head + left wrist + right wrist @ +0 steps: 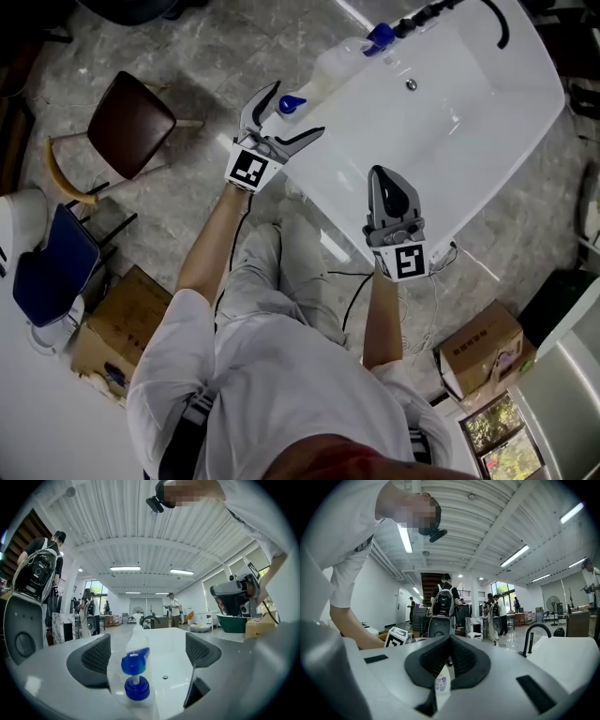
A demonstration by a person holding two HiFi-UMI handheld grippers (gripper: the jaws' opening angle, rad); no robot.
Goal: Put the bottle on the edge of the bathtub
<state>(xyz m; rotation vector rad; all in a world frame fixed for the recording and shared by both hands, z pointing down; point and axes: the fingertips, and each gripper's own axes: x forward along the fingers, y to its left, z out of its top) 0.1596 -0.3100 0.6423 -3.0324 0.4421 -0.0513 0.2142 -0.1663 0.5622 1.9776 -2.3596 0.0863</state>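
Observation:
A clear pump bottle with a blue pump head point(291, 103) stands on the near-left rim of the white bathtub point(441, 141). My left gripper point(293, 111) is open, one jaw on each side of the bottle and neither pad touching it. The left gripper view looks along the rim, with the blue pump point(136, 663) in the gap of the left gripper point(147, 653). My right gripper point(386, 183) hovers over the tub's near rim with its jaws shut. In its own view the right gripper point(449, 641) shows both pads pressed together.
A second blue-capped bottle point(378, 37) stands further along the rim beside the black faucet point(422, 14). A brown chair point(131, 122) and cardboard boxes point(117, 328) point(483, 347) stand on the floor around me. People point(43, 569) are behind me in the room.

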